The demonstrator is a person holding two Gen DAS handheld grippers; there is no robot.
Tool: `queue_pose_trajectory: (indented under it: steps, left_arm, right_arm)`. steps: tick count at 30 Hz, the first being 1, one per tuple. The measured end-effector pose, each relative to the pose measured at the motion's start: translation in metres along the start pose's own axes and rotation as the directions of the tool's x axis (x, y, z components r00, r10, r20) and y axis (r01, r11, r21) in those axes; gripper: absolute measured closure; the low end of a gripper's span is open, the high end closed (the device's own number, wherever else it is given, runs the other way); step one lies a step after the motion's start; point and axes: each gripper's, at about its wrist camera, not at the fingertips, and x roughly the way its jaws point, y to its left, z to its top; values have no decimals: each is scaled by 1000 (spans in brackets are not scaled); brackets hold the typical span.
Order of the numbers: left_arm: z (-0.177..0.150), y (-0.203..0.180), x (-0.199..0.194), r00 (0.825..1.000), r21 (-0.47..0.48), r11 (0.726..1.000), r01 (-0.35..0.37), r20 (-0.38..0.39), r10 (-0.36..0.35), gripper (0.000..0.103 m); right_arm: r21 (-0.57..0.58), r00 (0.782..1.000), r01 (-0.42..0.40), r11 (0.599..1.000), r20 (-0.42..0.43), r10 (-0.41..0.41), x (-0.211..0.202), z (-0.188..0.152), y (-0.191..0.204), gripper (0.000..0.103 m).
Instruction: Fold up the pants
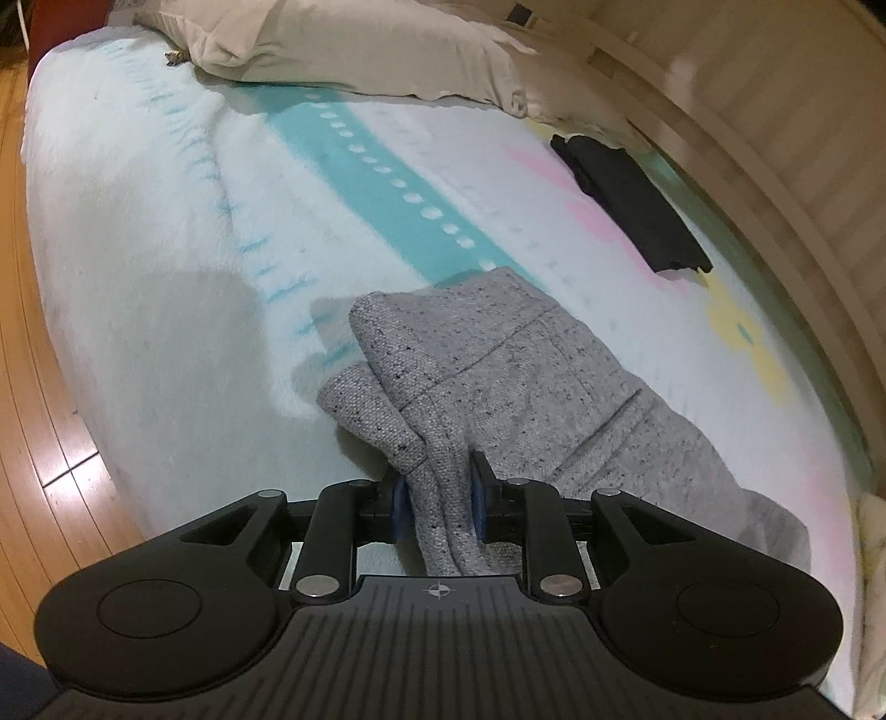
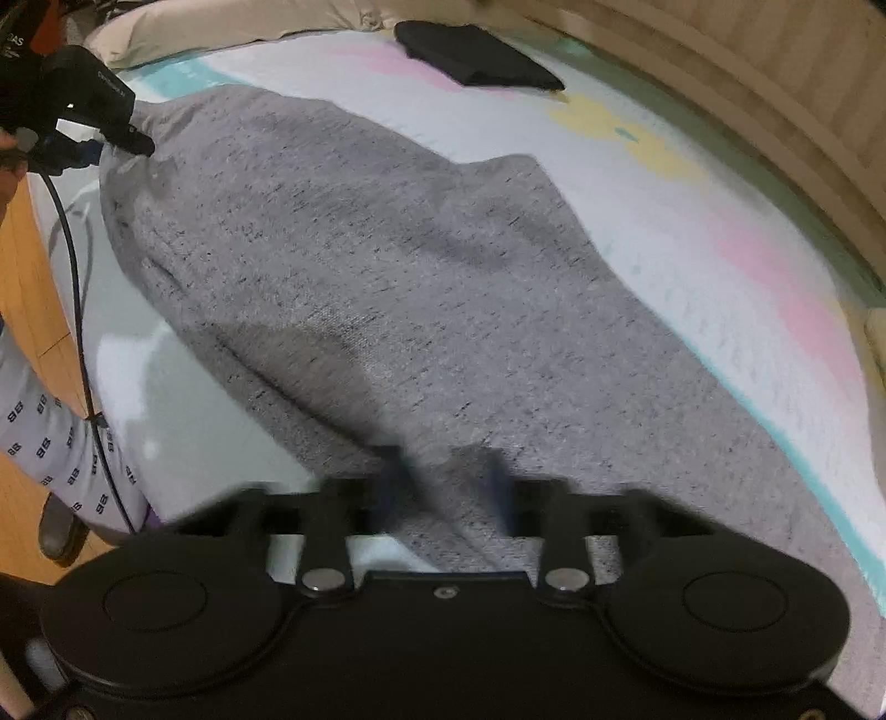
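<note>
The grey pants [image 2: 387,288] are lying spread across the bed [image 1: 138,232], both ends lifted slightly. The left tool [image 1: 440,498] is clamping a bunched layer of pants fabric between its blue pads [image 1: 400,509]. The right tool [image 2: 443,487] is gripping the opposite end, though blur is softening its fingers. A folded black garment [image 1: 631,199] is lying well apart near the bed's far edge, beside a pillow [image 1: 343,44].

For a clean fold, both tools should be travelling together at matching height, keeping the fabric taut between them. Slack on one side is likely to produce a skewed crease.
</note>
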Motion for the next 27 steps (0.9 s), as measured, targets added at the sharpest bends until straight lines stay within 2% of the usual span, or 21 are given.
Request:
queue_pose_trajectory:
  steps: [4, 7, 10, 11, 12, 13, 15, 17, 18, 20, 21, 23, 25, 27]
  left_arm:
    - [0, 3, -2, 1000, -33, 999, 7, -7, -8, 79]
    - [-1, -1, -14, 1000, -46, 999, -12, -2, 12, 77]
    - [-2, 4, -32, 1000, -91, 996, -15, -6, 14, 78]
    - [-2, 3, -36, 1000, -90, 996, -10, -16, 8, 79]
    - [-3, -1, -42, 1000, -75, 997, -10, -14, 9, 79]
    - [-6, -7, -51, 1000, -49, 999, -12, 15, 13, 79]
    - [-13, -26, -68, 997, 32, 999, -8, 71, 5, 79]
    - [-20, -48, -80, 993, 110, 993, 28, 112, -40, 79]
    - [-25, -61, -83, 990, 157, 986, 52, 119, -71, 79]
    - [-35, -94, -81, 987, 269, 956, 116, 76, -141, 79]
    - [-42, -111, -79, 983, 317, 936, 150, 49, -174, 79]
    - [-59, -147, -68, 973, 405, 887, 221, -26, -230, 79]
    - [-79, -182, -53, 955, 472, 830, 296, -124, -269, 79]
    - [-104, -215, -40, 935, 540, 764, 354, -201, -291, 79]
  right_arm:
    - [-35, 999, -43, 998, 22, 44, -24, -5, -1, 94]
    - [-42, 997, -70, 997, -25, 69, -17, -6, 1, 91]
    - [-57, 997, -69, 996, -34, 67, -15, -4, 7, 73]
    - [-62, 996, -78, 995, -40, 76, -16, -3, 7, 51]
    - [-62, 994, -96, 993, -49, 93, -18, -2, 6, 33]
    - [-50, 992, -118, 992, -45, 116, -21, 0, 4, 30]
    - [0, 991, -133, 991, -8, 133, -31, 2, -4, 30]
    - [57, 989, -147, 987, 15, 147, -39, 3, -15, 30]
    - [109, 989, -148, 983, 22, 147, -42, 3, -24, 30]
    - [228, 991, -131, 965, 25, 128, -42, 4, -47, 30]
    - [288, 993, -114, 951, 18, 114, -41, 3, -59, 30]
    - [466, 998, -47, 884, -21, 65, -36, -4, -95, 30]
    - [619, 999, 15, 785, -50, 21, -36, -17, -130, 30]
    - [738, 994, 99, 668, -104, -32, -38, -36, -164, 31]
